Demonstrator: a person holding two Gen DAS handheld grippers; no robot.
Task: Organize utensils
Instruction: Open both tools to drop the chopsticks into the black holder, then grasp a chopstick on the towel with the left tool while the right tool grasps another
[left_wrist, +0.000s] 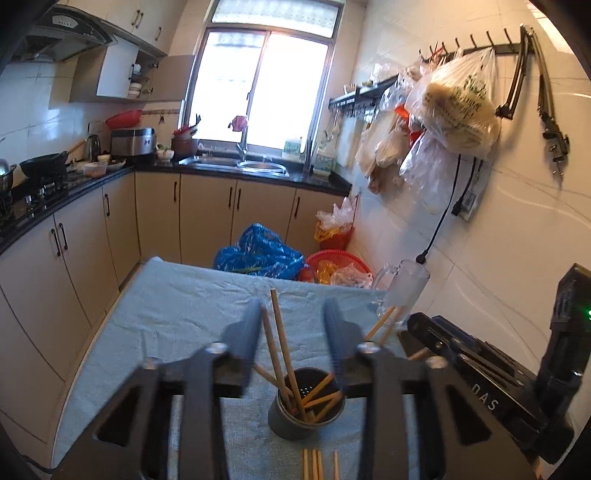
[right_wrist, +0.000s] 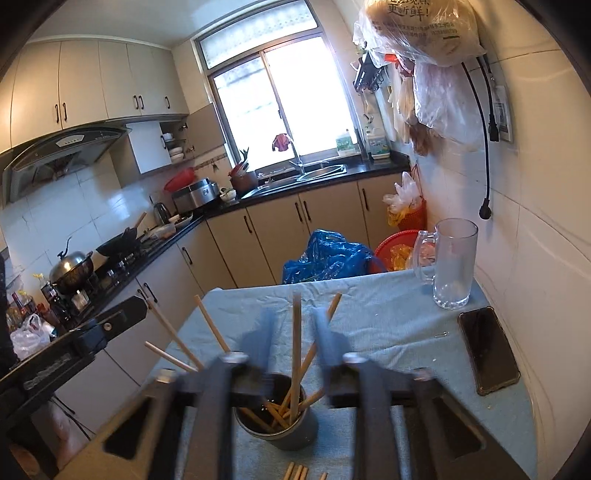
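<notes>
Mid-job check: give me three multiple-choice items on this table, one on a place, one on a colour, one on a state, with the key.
1. Where is the phone?
A) by the wall, nearer the camera than the glass mug
B) in the dark holder
C) on the floor

2. The table cloth is:
A) red
B) light blue
C) white

3. The chopsticks in the holder:
A) lie flat
B) stand leaning
C) are bundled

Key: A, it lies flat at the wall edge; B, cloth colour; B, they splay out of the rim.
</notes>
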